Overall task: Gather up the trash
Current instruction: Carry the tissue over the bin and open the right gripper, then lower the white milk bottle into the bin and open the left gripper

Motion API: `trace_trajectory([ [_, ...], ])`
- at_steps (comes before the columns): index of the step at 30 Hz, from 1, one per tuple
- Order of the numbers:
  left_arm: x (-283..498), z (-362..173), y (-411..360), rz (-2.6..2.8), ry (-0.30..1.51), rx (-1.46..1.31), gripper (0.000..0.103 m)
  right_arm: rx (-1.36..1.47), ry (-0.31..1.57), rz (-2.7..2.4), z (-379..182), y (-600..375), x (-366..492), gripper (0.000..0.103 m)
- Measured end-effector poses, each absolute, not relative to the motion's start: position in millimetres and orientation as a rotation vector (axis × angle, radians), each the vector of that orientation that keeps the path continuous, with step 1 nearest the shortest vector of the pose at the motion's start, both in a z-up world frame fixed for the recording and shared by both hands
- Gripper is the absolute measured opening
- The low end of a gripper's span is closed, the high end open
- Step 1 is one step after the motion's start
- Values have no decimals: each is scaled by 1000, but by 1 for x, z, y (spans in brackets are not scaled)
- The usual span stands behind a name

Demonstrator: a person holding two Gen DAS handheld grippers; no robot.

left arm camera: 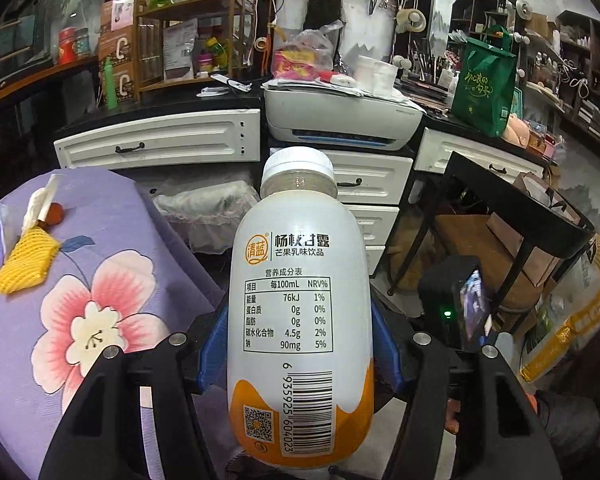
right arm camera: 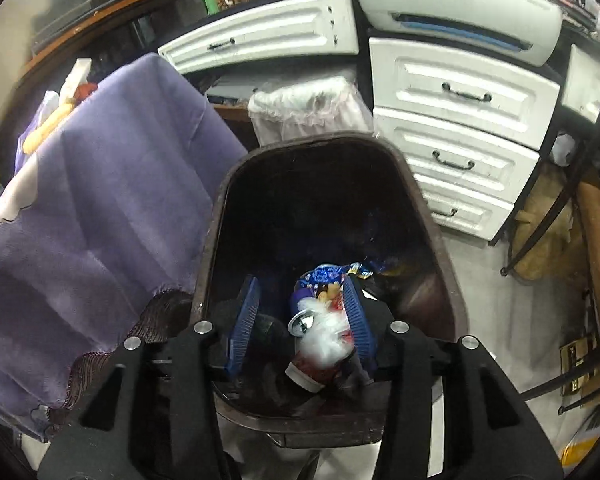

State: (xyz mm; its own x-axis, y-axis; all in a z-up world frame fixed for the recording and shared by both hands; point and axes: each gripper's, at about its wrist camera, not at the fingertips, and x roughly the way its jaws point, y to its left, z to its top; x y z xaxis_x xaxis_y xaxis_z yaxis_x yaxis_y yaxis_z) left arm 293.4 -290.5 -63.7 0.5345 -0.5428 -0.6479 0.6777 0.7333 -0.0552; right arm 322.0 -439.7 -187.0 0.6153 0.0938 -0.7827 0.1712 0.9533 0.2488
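A: So, the left gripper (left arm camera: 300, 344)?
B: Tilted downward, fingers clenched on the upright bottle (left arm camera: 300, 320), purple-draped desk (left arm camera: 112, 240) just left.
A: Right gripper (right arm camera: 300, 320)?
B: Angled down into the bin (right arm camera: 432, 216), fingers released, cup (right arm camera: 316, 356) between them, inside the rim.

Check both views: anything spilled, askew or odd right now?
No spill shows. The capped bottle sits upright between the left gripper's fingers. Yellow foam netting and scraps remain on the purple floral cloth, not yet in the bin.

bottle (left arm camera: 300, 320): white, orange base | cloth (left arm camera: 112, 280): purple, pink flower | bin (right arm camera: 420, 208): dark brown
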Motion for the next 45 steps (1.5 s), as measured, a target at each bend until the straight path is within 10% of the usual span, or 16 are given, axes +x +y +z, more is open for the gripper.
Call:
trace_trajectory([
  [29,321,-188,-393,-678,1028,335,61,397,696,-263,-117,-544,224,56],
  [45,303,-167,-383,-658,922,421,81,393,665,-239,-97,-532,229,57],
])
